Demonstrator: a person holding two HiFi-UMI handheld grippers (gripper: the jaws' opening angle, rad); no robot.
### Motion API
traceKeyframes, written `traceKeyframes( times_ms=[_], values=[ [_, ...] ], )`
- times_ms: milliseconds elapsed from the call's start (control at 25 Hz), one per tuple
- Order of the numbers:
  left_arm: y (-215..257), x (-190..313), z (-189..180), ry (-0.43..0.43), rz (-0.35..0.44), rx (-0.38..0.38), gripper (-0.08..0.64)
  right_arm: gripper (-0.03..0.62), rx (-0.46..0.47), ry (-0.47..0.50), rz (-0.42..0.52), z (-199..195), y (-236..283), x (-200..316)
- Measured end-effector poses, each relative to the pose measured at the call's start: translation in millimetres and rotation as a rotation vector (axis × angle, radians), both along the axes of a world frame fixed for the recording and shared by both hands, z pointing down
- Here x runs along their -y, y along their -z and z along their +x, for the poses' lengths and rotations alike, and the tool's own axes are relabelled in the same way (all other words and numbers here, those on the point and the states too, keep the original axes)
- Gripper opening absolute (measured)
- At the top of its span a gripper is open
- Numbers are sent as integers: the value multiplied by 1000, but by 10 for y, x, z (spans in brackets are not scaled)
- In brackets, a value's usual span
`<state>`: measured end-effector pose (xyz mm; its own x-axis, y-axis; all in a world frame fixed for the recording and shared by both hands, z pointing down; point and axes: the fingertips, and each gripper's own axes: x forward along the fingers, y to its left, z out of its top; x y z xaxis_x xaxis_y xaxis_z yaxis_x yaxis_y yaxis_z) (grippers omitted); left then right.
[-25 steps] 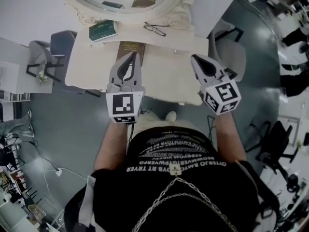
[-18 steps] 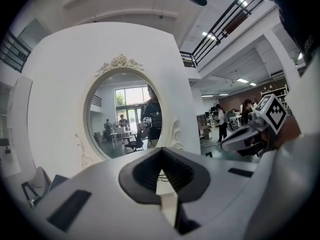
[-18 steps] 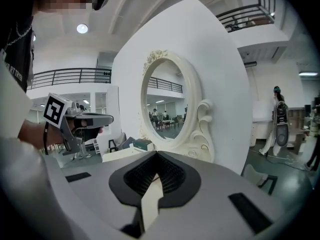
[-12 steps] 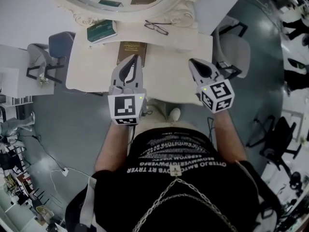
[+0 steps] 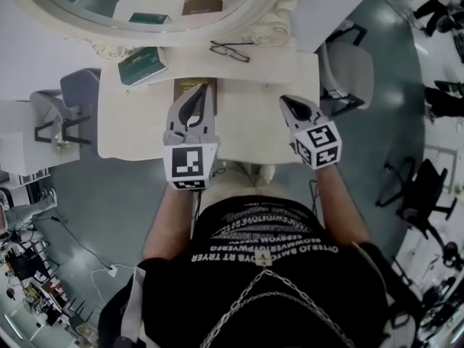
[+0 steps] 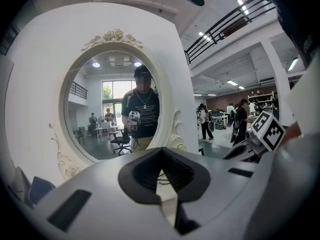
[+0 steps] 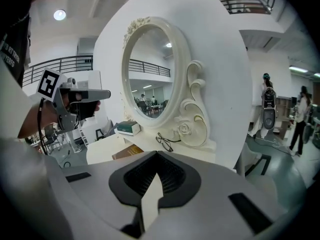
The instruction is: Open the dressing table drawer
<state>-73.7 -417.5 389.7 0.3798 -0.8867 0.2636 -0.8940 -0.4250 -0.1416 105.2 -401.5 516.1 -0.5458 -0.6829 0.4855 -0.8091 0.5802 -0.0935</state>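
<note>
The cream dressing table point(image 5: 246, 125) stands before me with its oval mirror point(image 5: 145, 6) at the back. Its drawer front is hidden under the top's near edge. My left gripper point(image 5: 193, 93) hangs shut and empty over the front middle of the top, just short of a brown book point(image 5: 190, 87). My right gripper point(image 5: 286, 101) is also shut and empty, over the front right part of the top. In the left gripper view the shut left gripper point(image 6: 161, 150) points at the mirror point(image 6: 115, 109). In the right gripper view the right gripper point(image 7: 157, 155) points across the table top point(image 7: 110, 146).
A green book point(image 5: 141, 65) and a pair of glasses point(image 5: 230, 51) lie at the back of the top. A grey chair point(image 5: 61, 104) stands left of the table, a white chair point(image 5: 348, 71) right of it. People stand far off in the hall.
Both grippers have sunk and come closer to the table's front part, the right one more. The jaws have stayed shut.
</note>
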Motion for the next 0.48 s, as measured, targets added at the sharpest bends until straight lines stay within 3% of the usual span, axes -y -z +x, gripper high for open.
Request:
traceKeyframes(
  times_ms=[480],
  values=[
    [-401,495,-83,-40,-69,8,3,2,-96,-76,-143,5,-892,362]
  ],
)
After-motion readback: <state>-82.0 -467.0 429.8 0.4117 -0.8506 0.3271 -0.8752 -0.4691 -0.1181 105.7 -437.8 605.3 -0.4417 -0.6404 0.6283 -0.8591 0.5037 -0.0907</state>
